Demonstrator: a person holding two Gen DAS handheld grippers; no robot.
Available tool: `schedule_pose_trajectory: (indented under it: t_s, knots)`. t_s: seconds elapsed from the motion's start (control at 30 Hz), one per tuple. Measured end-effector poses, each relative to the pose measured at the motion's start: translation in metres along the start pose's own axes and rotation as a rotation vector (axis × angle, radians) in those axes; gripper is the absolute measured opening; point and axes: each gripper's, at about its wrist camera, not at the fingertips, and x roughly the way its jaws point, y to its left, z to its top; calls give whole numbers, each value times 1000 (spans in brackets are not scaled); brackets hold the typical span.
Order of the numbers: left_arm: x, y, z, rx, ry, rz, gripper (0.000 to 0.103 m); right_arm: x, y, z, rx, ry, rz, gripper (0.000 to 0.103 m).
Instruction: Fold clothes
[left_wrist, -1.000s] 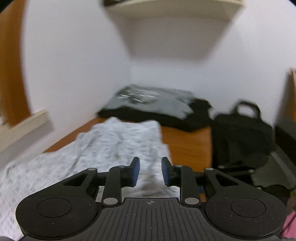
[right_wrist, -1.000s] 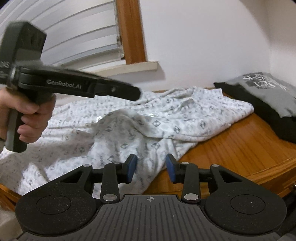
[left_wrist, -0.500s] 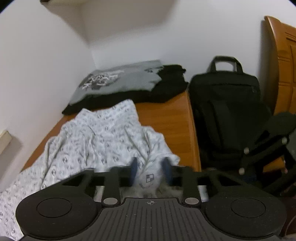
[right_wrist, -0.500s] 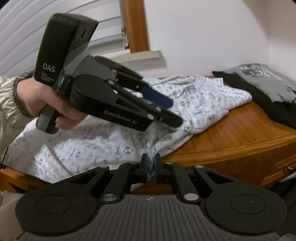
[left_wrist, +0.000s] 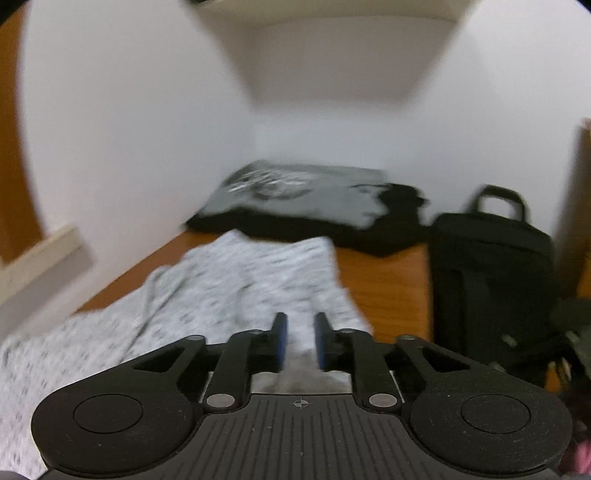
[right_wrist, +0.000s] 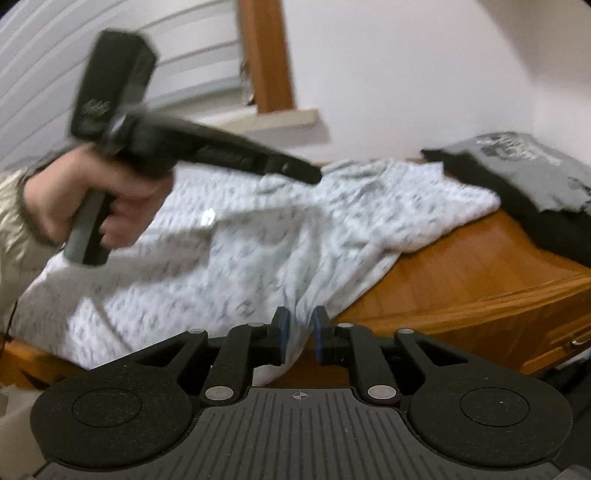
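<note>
Since half a second ago, the right gripper has parted its jaws from nearly closed to a narrow gap, and the left gripper has swung up from its downward tilt. The patterned white garment lies spread and rumpled across the wooden table, its near edge hanging over the table front. That edge sits between the right gripper's blue pads, not clamped. The left gripper, jaws narrowly apart, hovers over the cloth; whether fabric is pinched cannot be told through the blur. A hand grips its handle. Folded grey and black clothes are stacked at the far corner, beside a black bag.
</note>
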Motion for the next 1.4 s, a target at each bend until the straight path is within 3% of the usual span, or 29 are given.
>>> schedule_pose_trajectory:
  t_s: [0.1, 0.17, 0.33, 0.37, 0.43, 0.47, 0.5, 0.53, 0.63, 0.67, 0.7, 0.77, 0.87, 0.97, 1.03, 1.17, 1.23, 1.27, 1.3, 1.4]
  knots:
    - [-2, -13, 4, 44, -7, -14, 39, -4, -9, 6, 15, -20, -40, 16]
    - [10, -24, 4, 95, 30, -13, 43, 1, -13, 10, 25, -20, -49, 19]
    - [40, -27, -1, 143, 85, -14, 44, 25, -14, 9, 49, -6, -27, 27]
    - [42, -24, -2, 140, 85, -21, 37, 29, -13, 9, 49, -4, -23, 28]
    - [44, -13, 1, 95, 83, -28, 9, 36, -12, 7, 45, 0, -31, 29]
    - [38, -2, 4, 28, 43, -34, 1, 36, -12, 6, 43, -3, -33, 29]
    - [33, 8, 6, -40, 4, -40, 1, 36, -13, 6, 41, -6, -32, 22]
    - [27, 18, 9, -107, -36, -46, 1, 34, -13, 5, 41, -2, -28, 7]
    - [11, 46, 17, -293, -143, -55, 1, 13, -18, 3, 44, -5, -49, 4]
    - [13, 48, 17, -278, -124, -22, 4, 6, -20, 2, 44, -1, -55, 4]
    - [14, 51, 17, -270, -108, 6, 16, 0, -22, 1, 44, 5, -71, 4]
    - [13, 57, 10, -308, -91, 13, 23, -8, -27, -2, 51, 9, -107, 5]
    - [7, 60, -3, -309, -66, 48, 44, -12, -39, 0, 90, -11, -144, 9]
    - [-8, 66, -18, -307, -59, 73, 59, -13, -48, 5, 119, -38, -168, 19]
    - [-25, 73, -28, -323, -61, 91, 61, -3, -47, 16, 117, -69, -159, 36]
    - [-72, 93, -40, -343, -91, 160, 68, 31, -32, 31, 48, -60, -119, 45]
    - [-98, 106, -48, -361, -105, 220, 70, 44, -29, 31, 10, -45, -174, 40]
    - [-111, 113, -52, -372, -111, 250, 70, 48, -33, 29, 15, -38, -198, 29]
    - [-124, 120, -57, -383, -116, 279, 71, 50, -39, 28, 40, -33, -215, 5]
    - [-165, 144, -83, -426, -117, 361, 75, 40, -58, 18, 135, -57, -258, 5]
